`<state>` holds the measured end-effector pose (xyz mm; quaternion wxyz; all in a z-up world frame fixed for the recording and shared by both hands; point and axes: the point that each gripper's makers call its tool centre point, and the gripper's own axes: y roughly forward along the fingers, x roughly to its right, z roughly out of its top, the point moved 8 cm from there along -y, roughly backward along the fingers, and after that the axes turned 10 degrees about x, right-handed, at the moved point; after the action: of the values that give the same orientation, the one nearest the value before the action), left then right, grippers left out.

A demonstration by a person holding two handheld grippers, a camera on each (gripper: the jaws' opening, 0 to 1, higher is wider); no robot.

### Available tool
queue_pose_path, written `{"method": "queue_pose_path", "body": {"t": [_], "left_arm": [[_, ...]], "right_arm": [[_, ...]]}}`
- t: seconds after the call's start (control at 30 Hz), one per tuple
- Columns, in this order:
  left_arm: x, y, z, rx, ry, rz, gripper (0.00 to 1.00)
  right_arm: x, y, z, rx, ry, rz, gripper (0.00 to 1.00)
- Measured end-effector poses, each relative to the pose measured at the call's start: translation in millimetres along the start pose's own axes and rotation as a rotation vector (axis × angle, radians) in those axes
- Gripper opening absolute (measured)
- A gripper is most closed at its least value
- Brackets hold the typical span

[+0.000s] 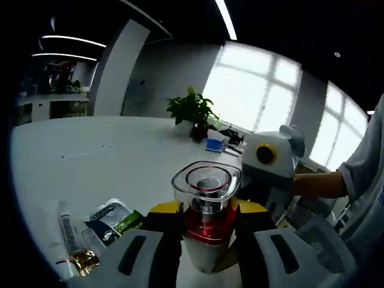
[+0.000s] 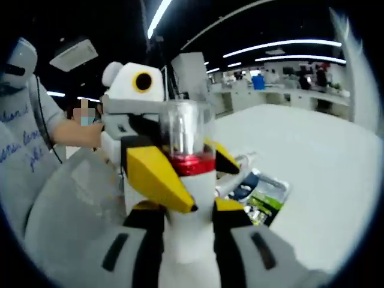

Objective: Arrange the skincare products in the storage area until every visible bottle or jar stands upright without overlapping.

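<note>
Labels stay unreadable to me. Left claw [image 1: 207, 252] and right claw [image 2: 187, 255] both grip the pump bottle [image 1: 206, 207]; sachets [image 1: 114, 217] lie on counter [image 1: 120, 150].

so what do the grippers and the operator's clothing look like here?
Left gripper: pale grey jaws with black oblong slots, yellow wedge tips. Right gripper: same grey jaws and black slots. The other gripper's body is white and grey, with a yellow-ringed black lens. The person wears a light grey short sleeve with printed lettering.
</note>
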<state>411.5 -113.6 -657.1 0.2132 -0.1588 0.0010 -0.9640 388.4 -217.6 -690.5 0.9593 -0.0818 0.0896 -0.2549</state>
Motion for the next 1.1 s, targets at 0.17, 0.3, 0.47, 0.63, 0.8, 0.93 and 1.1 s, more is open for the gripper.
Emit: {"method": "queue_pose_path", "body": {"t": [0.17,0.3,0.47,0.63,0.8,0.93,1.1], "left_arm": [[2.1,5,-0.6,-0.022,0.064,0.041,0.30],[6.4,11,-4.7,-0.048,0.100,0.059,0.30],[10.8,20,-10.2,-0.071,0.148,0.047,0.30],[10.7,30,-17.3,-0.082,0.180,0.046,0.30],[9.3,35,-24.3,-0.098,0.188,0.045,0.30],[8.6,40,-29.2,-0.110,0.209,0.054,0.30],[8.6,40,-29.6,-0.117,0.214,0.062,0.30]], "right_arm": [[-2,-2,-12.3,-0.009,-0.050,-0.141,0.32],[-5,-3,-22.3,-0.029,-0.067,-0.194,0.32],[1,-7,-28.1,-0.023,-0.054,-0.206,0.31],[9,-10,-35.6,-0.034,-0.052,-0.226,0.31],[12,-13,-44.5,-0.026,-0.064,-0.230,0.31],[18,-13,-49.6,-0.025,-0.091,-0.225,0.31],[19,-13,-51.7,-0.002,-0.086,-0.214,0.31]]}}
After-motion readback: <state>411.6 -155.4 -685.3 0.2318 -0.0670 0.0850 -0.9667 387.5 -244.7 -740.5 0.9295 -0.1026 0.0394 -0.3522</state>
